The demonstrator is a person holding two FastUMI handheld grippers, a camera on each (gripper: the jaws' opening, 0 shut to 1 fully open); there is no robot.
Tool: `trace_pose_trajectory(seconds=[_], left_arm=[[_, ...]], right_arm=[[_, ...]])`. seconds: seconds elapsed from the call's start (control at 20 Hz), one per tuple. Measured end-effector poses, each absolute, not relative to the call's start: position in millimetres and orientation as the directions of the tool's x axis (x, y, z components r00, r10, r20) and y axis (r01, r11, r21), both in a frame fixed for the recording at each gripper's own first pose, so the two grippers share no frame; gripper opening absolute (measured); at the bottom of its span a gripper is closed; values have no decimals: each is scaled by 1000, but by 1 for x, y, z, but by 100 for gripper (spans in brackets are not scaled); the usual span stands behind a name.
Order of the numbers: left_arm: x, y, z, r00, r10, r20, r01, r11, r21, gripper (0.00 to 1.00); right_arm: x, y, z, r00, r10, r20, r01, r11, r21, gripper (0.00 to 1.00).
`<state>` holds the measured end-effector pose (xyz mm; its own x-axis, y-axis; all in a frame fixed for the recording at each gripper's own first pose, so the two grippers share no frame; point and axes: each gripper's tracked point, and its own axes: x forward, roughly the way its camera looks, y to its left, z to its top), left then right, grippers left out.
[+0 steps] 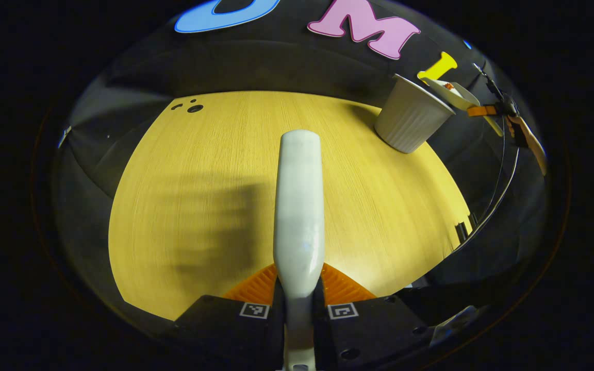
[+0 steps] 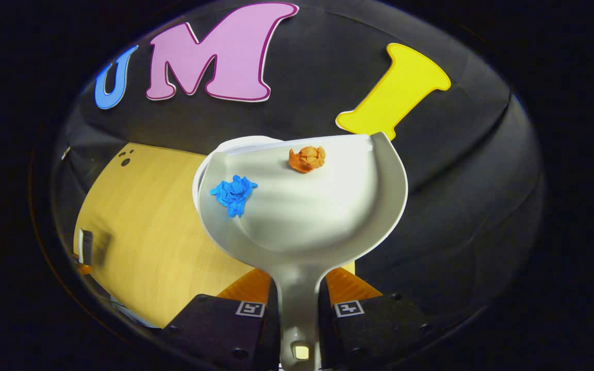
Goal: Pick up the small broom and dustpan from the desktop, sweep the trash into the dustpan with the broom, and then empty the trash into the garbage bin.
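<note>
1. Right claw was clamped on the dustpan handle; blue scrap and orange scrap lay inside.
2. Left claw was clamped on the broom over the tabletop.
3. Emptying step: next, tip the pan over the garbage bin.

White dustpan; blue scrap, orange scrap; yellow-wood desktop.

i'm working in a recording booth, not a home: a black cloth wall drapes closely around my pale yellow wood-grain desktop under dim staged light
</note>
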<state>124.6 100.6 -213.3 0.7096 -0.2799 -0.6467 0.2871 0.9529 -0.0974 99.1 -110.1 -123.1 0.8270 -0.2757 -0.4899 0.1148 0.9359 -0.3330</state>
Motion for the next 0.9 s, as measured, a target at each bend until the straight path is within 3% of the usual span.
trace_pose_trajectory(seconds=[0.05, 0.5, 0.6, 0.65, 0.7, 0.9], left_arm=[[126, 100, -212, 716, -281, -639, 278, 954, -107, 27], [129, 109, -211, 729, -267, -631, 226, 963, -147, 27], [130, 112, -212, 729, -263, -632, 218, 964, -150, 27], [130, 114, -213, 728, -262, -633, 214, 965, -153, 27], [130, 114, -213, 727, -263, -635, 211, 965, -157, 27], [131, 115, -214, 720, -264, -642, 213, 964, -157, 27]], right_arm=[[99, -111, -123, 823, -290, -488, 118, 928, -353, 34], [100, -127, -118, 799, -492, -345, 195, 755, -626, 34], [99, -131, -112, 797, -531, -288, 196, 678, -708, 34], [100, -134, -108, 797, -547, -254, 193, 631, -751, 29], [100, -136, -105, 797, -561, -224, 187, 583, -791, 34], [107, -138, -86, 808, -580, -102, 145, 364, -920, 34]])
